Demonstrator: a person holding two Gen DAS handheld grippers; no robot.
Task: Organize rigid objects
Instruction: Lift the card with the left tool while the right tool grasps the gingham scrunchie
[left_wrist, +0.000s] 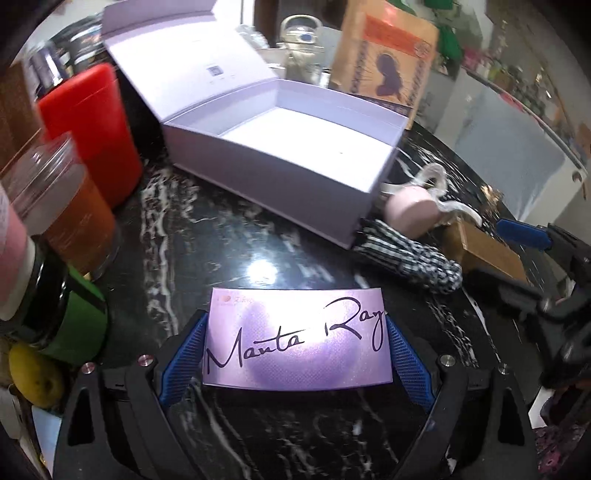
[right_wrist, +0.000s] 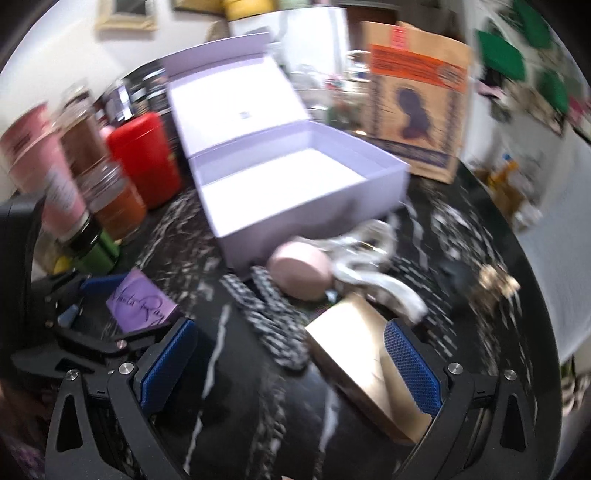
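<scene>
The open box (left_wrist: 280, 147) holds nothing yet: left tool (left_wrist: 295, 343) clamps the purple card (left_wrist: 295, 339), right tool (right_wrist: 291, 365) gapes beside the gold carton (right_wrist: 354, 354).

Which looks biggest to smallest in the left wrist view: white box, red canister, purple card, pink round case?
1. White box
2. Purple card, though it is nearest the camera, so unsure against the canister
3. Red canister
4. Pink round case

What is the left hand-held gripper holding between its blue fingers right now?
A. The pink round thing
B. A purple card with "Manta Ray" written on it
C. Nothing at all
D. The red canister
B: in the left wrist view the left hand-held gripper has its blue pads pressed against both side edges of the purple "Manta Ray" card, above the black marble table.
</scene>
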